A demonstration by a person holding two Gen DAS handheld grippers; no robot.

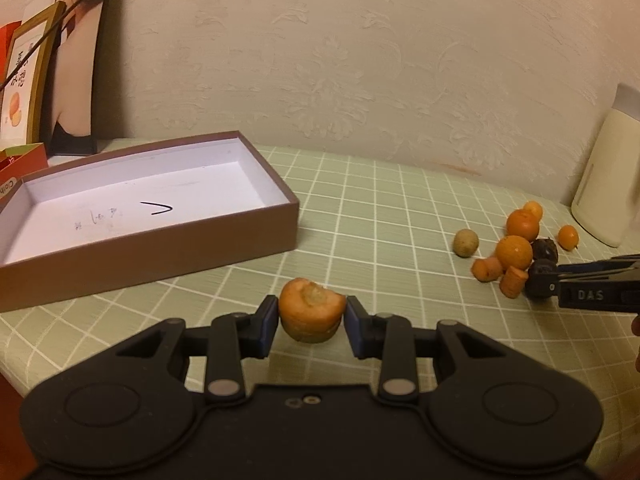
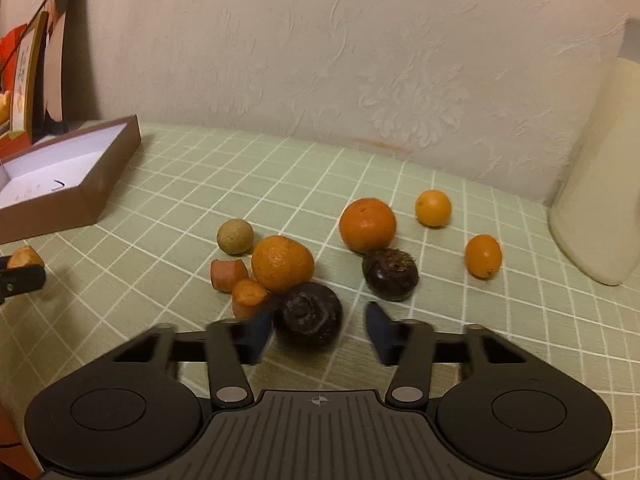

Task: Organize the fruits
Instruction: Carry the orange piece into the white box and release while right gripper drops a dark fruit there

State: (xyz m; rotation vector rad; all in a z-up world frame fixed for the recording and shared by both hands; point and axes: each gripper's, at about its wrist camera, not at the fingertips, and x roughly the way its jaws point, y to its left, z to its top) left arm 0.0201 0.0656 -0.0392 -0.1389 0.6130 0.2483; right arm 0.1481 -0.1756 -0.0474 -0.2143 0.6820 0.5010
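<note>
Jaws of the left gripper (image 1: 312, 314) pinched a carrot stub (image 1: 311, 309) from both sides, the brown box (image 1: 160, 248) lying at ten o'clock. The right gripper (image 2: 316, 330) stood spread around a dark water chestnut (image 2: 308, 314), its left pad touching, its blurred right pad apart, level above the checked cloth (image 2: 440, 320).

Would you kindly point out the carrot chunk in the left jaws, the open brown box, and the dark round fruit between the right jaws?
carrot chunk (image 1: 311, 310), left wrist view, cut top face.
brown box (image 1: 160, 248), left wrist view, near outer wall.
dark round fruit (image 2: 308, 314), right wrist view, top.
</note>
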